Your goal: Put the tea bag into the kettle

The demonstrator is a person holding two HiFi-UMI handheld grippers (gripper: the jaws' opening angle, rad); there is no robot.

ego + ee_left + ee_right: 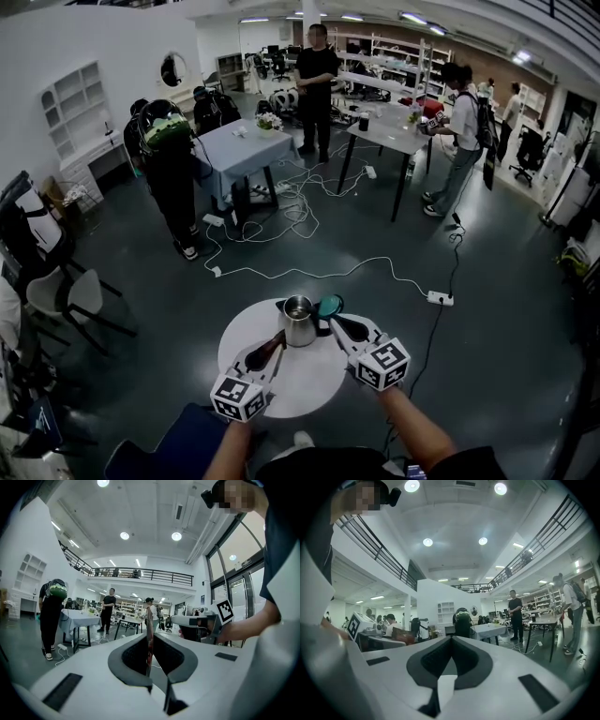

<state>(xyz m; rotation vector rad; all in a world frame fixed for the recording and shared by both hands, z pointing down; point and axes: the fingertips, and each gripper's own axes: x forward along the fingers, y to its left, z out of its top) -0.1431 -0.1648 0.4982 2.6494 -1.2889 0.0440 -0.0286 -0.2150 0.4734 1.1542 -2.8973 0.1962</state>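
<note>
Tea bag (149,620) pinched in my left gripper (151,639)
It's thin, flat, reddish-brown, seen edge-on; my right gripper (451,638) is closed on nothing.

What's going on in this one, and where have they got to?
A person stands at a round white table with a gripper in each hand. The left gripper is shut on the tea bag, just left of the open steel kettle. The right gripper, shut and empty, sits at the kettle's right. The tea bag is not in yet.
</note>
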